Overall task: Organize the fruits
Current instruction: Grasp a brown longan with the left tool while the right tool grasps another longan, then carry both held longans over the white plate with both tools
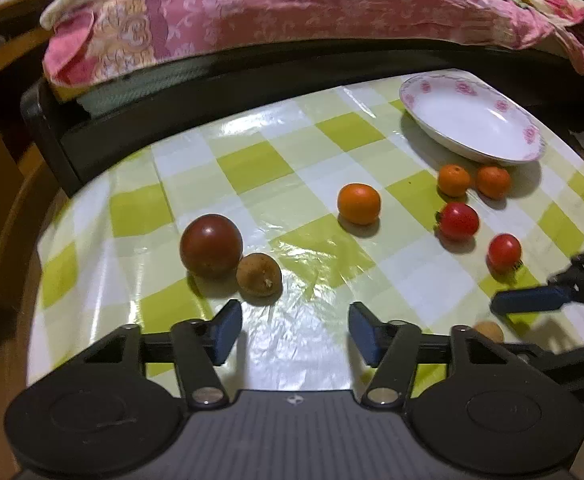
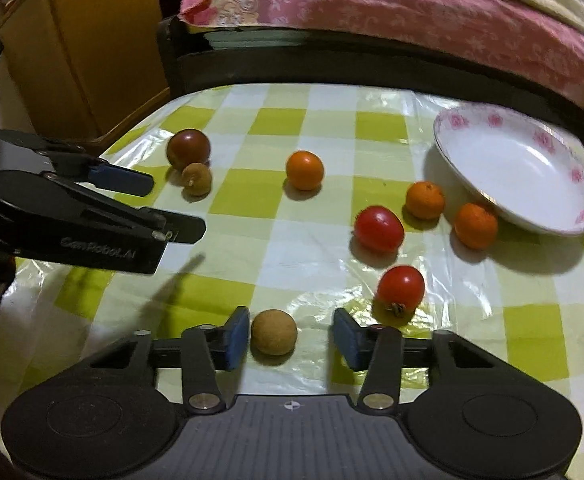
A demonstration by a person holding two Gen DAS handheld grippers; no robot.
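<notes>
Fruits lie on a green-checked tablecloth (image 1: pixel 252 164). My left gripper (image 1: pixel 295 334) is open and empty, just short of a brown longan (image 1: pixel 259 279) that touches a dark red tomato (image 1: pixel 211 245). My right gripper (image 2: pixel 291 338) is open, with a second brown longan (image 2: pixel 273 332) between its fingers, close to the left pad and not gripped. A red tomato (image 2: pixel 400 289) lies just ahead to the right. Another red tomato (image 2: pixel 379 228) and three small oranges (image 2: pixel 304 170) (image 2: pixel 425 200) (image 2: pixel 475 225) lie farther on. A white plate with pink flowers (image 2: pixel 564 216) is empty at the far right.
A bed with a pink floral quilt (image 1: pixel 276 12) and a dark frame runs along the table's far edge. A yellow wooden cabinet (image 2: pixel 76 48) stands at the far left. The left gripper shows in the right wrist view (image 2: pixel 164 208), over the table's left side.
</notes>
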